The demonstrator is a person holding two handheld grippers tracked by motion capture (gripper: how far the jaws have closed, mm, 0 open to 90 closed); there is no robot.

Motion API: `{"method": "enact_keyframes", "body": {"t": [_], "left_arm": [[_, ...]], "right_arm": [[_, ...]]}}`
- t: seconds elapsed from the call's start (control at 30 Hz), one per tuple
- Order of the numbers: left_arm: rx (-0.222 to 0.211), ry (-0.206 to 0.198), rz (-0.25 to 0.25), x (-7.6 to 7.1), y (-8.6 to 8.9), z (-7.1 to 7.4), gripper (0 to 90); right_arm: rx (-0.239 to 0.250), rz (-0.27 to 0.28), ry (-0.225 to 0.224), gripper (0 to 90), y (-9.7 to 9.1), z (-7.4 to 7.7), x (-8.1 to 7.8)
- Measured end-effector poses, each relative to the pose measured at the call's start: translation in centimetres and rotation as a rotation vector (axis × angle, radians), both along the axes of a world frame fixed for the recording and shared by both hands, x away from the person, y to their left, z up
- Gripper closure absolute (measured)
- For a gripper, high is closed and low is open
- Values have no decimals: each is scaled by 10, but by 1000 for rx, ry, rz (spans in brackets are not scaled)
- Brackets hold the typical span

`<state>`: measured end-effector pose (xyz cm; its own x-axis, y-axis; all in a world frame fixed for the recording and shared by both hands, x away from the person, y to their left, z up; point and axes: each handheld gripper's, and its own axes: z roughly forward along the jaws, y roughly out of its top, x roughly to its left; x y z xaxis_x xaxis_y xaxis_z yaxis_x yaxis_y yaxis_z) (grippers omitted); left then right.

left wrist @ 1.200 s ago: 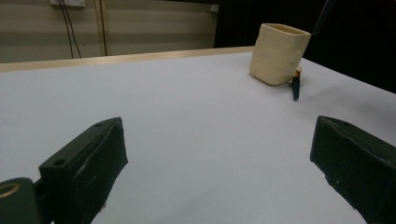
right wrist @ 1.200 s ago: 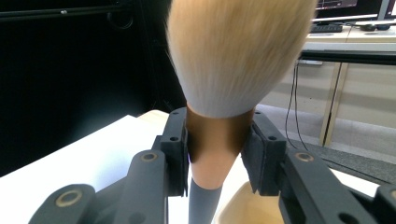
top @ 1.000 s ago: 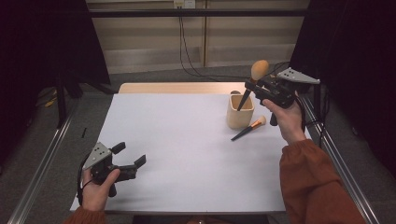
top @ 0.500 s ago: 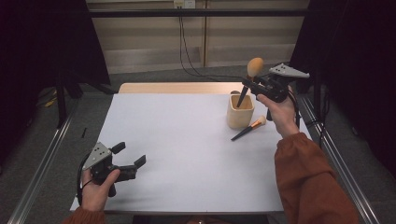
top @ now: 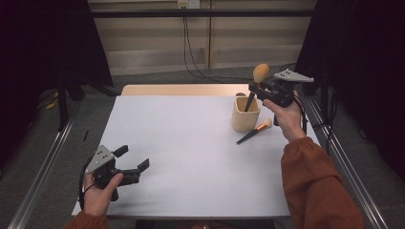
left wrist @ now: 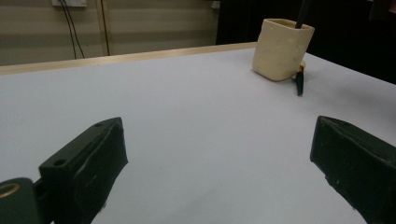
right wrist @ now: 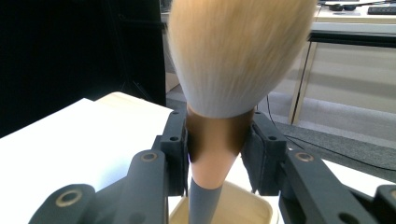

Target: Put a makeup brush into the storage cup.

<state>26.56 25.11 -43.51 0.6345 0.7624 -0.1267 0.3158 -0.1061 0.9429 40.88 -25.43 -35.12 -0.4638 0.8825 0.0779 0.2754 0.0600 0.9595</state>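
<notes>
One smaller brush [top: 254, 132] beside the cup [top: 245, 116]

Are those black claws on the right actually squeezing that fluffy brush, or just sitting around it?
Touching. In the right gripper view, the right gripper has both black pads pressed flush against the brush at its brown collar, with no gap on either side.

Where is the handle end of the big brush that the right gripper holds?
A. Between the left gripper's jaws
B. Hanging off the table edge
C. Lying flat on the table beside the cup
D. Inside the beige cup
D: the right gripper clamps the large brush at its ferrule, bristles up, and the dark handle runs down into the beige cup.
</notes>
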Motion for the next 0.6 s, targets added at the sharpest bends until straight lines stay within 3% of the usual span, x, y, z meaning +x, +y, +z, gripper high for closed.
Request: {"method": "enact_keyframes", "body": {"t": [0.6], "left_arm": [[10,3,-9,0,-2,-1,36]], "right_arm": [[3,14,32,643,2,-21,2]]}}
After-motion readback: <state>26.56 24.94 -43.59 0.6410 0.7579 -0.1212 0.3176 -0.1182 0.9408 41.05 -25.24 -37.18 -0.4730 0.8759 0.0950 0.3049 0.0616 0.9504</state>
